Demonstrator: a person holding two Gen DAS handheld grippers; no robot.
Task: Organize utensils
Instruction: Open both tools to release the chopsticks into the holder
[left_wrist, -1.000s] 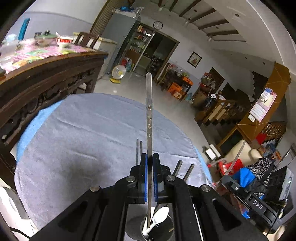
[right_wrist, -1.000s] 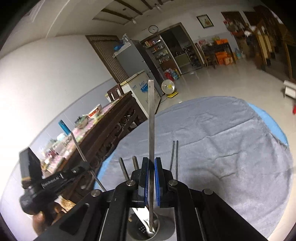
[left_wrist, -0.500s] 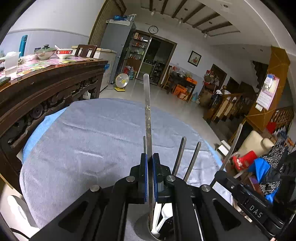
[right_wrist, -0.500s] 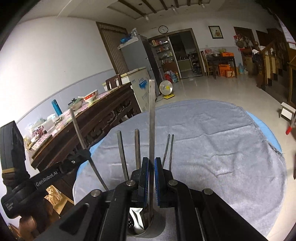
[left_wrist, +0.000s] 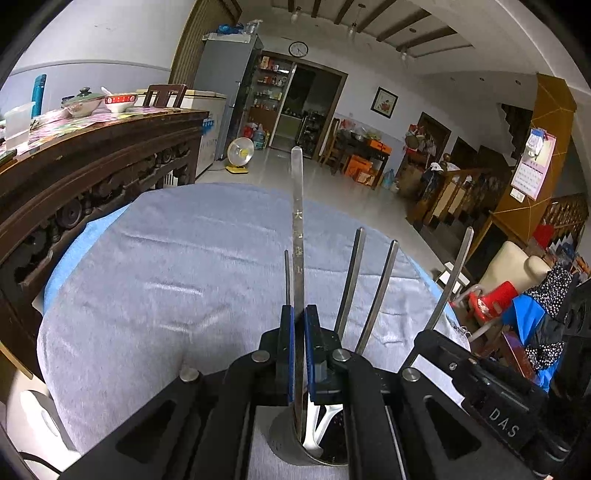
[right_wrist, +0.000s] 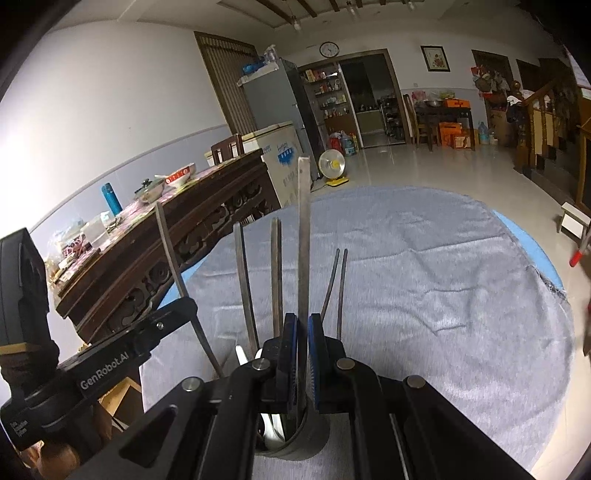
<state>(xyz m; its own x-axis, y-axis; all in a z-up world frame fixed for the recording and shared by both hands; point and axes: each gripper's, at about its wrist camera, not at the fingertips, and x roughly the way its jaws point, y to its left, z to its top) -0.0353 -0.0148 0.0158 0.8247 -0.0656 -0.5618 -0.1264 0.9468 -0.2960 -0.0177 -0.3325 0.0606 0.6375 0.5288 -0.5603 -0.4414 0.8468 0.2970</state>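
My left gripper (left_wrist: 299, 314) is shut on a flat steel utensil handle (left_wrist: 297, 221) with engraved characters; its lower end reaches into a round metal utensil holder (left_wrist: 295, 439) on the grey cloth. My right gripper (right_wrist: 302, 321) is shut on another flat steel handle (right_wrist: 303, 236), its lower end inside the same holder (right_wrist: 306, 432). Several other utensil handles (left_wrist: 376, 295) and thin chopsticks (right_wrist: 341, 288) stand upright in the holder. White spoons (left_wrist: 317, 424) lie inside it. The right gripper's body shows at the right of the left view (left_wrist: 491, 398), the left one at the left of the right view (right_wrist: 110, 362).
The holder stands near the front edge of a round table under a grey cloth (left_wrist: 166, 277). A dark carved wooden table (left_wrist: 92, 155) with bowls stands at the left. A fridge (right_wrist: 280, 107), a small fan (right_wrist: 332, 164) and cluttered furniture lie beyond.
Both grippers have sunk lower with their utensils, whose ends went deeper into the holder. The other handles in the holder now rise higher in both views.
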